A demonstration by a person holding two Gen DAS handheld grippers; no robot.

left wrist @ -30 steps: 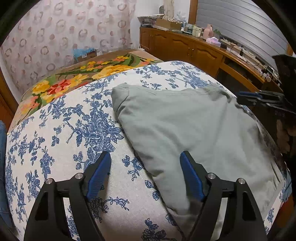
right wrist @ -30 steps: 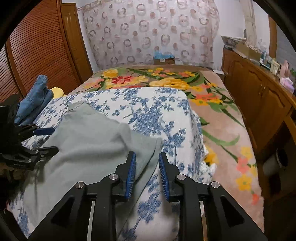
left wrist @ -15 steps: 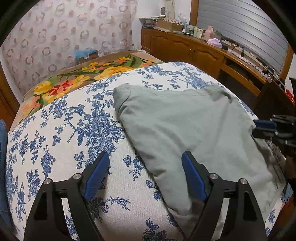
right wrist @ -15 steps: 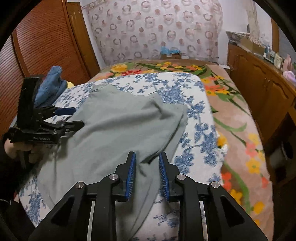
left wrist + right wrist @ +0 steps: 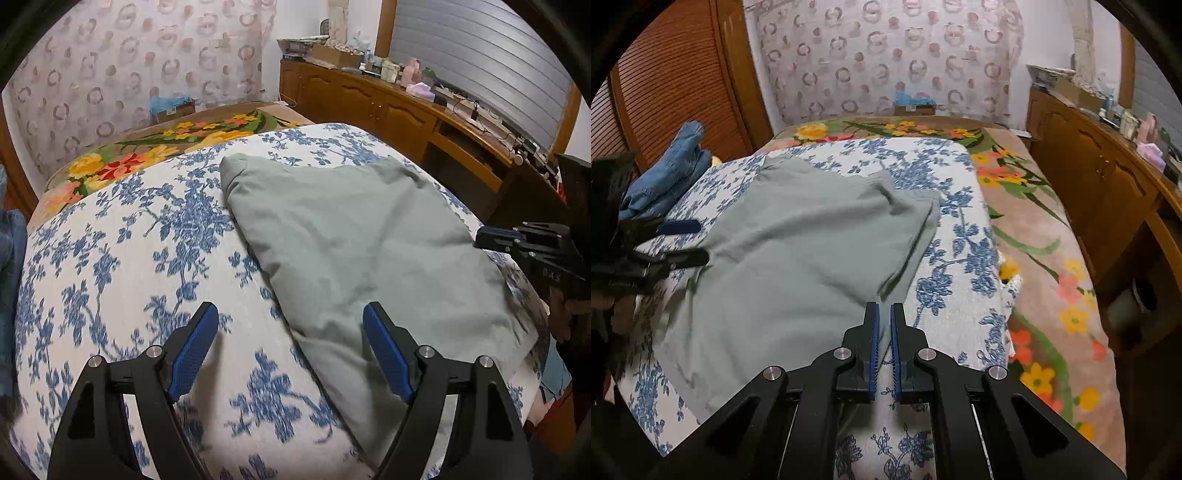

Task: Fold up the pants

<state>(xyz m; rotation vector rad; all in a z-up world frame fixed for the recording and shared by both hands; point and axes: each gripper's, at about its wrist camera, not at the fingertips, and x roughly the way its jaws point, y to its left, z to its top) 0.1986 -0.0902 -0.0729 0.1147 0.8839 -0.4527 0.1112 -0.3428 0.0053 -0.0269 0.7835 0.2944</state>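
Grey-green pants (image 5: 362,243) lie folded flat on the blue-flowered sheet (image 5: 122,266), reaching its near edge; left gripper (image 5: 291,350) has jaws wide, empty, the right finger (image 5: 388,354) over the pants' hem, the left over bare sheet; right gripper (image 5: 882,332) has jaws narrow, pinching the pants' (image 5: 798,251) near corner at the sheet's (image 5: 964,295) near edge; jeans (image 5: 672,166) lie at the far left corner.

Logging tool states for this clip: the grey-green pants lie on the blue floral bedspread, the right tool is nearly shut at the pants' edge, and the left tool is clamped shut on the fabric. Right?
Not quite: the left tool is wide open, holding nothing, as the left wrist view shows. The grey-green pants do lie on the blue floral bedspread, and the right tool is nearly shut at their edge.
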